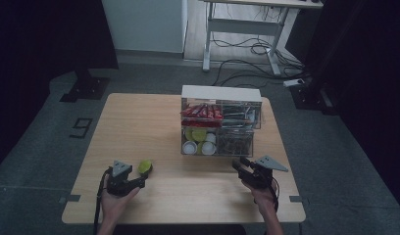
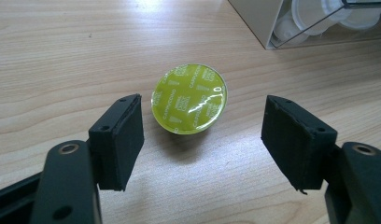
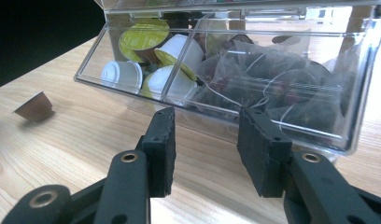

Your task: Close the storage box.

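at the left of a pale wooden table (image 1: 154,117), a person's left hand (image 1: 115,201) steadies the left gripper (image 2: 202,128), its two black pads wide apart with nothing clamped. between and just ahead of them lies a green-lidded coffee capsule (image 2: 189,98), resting on the tabletop with its foil face tipped toward the gripper's camera, touching neither pad; in the high view the same capsule (image 1: 145,167) sits just beyond the gripper's tips, near the table's front-left. at centre stands a clear plastic organiser (image 1: 221,121) of two tiers, red sachets above, and capsules (image 3: 146,58) beside mesh tea bags (image 3: 272,81) in the tilted-open lower bin. to the right, the right gripper (image 3: 205,140) is held just in front of that bin's lip, its pads parted and gripping nothing. the work appears to be at the pick-up stage: the lone capsule is lined up but not yet seized. the next move likely calls for the left gripper to ease forward until the pads flank the capsule's body, then close squarely; its rounded, sloping sides could let it squirt out or roll if pinched off-centre. the open bin's capsule side looks the probable destination.
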`<action>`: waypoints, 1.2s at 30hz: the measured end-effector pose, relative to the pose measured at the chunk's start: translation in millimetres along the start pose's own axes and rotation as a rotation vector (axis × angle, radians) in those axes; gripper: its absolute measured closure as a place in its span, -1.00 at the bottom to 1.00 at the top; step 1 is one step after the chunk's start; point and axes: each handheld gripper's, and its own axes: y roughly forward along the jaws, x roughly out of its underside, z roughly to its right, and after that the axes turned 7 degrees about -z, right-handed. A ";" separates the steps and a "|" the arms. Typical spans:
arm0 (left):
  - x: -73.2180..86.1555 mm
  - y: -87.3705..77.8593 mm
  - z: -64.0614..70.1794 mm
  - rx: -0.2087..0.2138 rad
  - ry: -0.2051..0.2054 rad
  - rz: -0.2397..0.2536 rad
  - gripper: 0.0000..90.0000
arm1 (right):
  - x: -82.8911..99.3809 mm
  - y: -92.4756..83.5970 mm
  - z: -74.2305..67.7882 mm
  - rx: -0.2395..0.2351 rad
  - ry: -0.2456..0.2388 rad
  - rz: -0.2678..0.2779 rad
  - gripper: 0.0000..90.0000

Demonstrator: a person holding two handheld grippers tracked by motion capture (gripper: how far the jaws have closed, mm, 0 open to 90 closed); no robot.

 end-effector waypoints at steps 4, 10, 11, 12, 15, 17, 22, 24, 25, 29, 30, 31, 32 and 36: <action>-0.2 0.5 0.1 0.005 0.004 -0.004 -0.33 | 6.8 -6.6 1.1 0.012 0.002 0.000 0.25; 0.0 2.4 1.6 0.009 0.008 -0.012 -0.33 | 21.7 -17.4 11.1 0.035 0.025 -0.010 0.25; 0.0 2.6 1.6 0.010 0.009 -0.015 -0.33 | 24.6 -19.0 12.9 0.042 0.030 -0.013 0.24; 0.0 2.8 1.5 0.010 0.010 -0.016 -0.33 | 27.6 -20.5 15.1 0.048 0.034 -0.017 0.24; 0.3 3.6 1.7 0.010 0.011 -0.021 -0.34 | 36.0 -24.3 22.2 0.064 0.049 -0.036 0.23; 0.3 3.7 2.0 0.012 0.014 -0.022 -0.34 | 42.9 -27.3 26.8 0.073 0.056 -0.051 0.23; 0.3 4.2 2.7 0.014 0.016 -0.027 -0.34 | 57.7 -35.3 37.3 0.106 0.067 -0.083 0.22; 0.5 5.2 3.4 0.014 0.021 -0.032 -0.34 | 59.7 -37.9 40.6 0.110 0.071 -0.082 0.22; 0.6 5.7 4.0 0.016 0.022 -0.033 -0.34 | 59.6 -38.7 41.8 0.115 0.077 -0.085 0.22; 0.7 6.6 4.8 0.017 0.028 -0.041 -0.34 | 60.2 -36.8 43.6 0.121 0.081 -0.091 0.20; 0.8 6.8 4.5 0.016 0.028 -0.040 -0.34 | 60.5 -35.9 43.6 0.122 0.082 -0.095 0.20; 0.8 7.0 4.3 0.016 0.028 -0.040 -0.34 | 60.5 -35.2 43.4 0.122 0.084 -0.100 0.20; 0.9 7.1 4.1 0.016 0.027 -0.040 -0.34 | 60.6 -34.6 43.3 0.123 0.081 -0.102 0.20; 0.9 7.3 4.5 0.015 0.030 -0.041 -0.34 | 59.7 -33.3 43.0 0.132 0.064 -0.106 0.16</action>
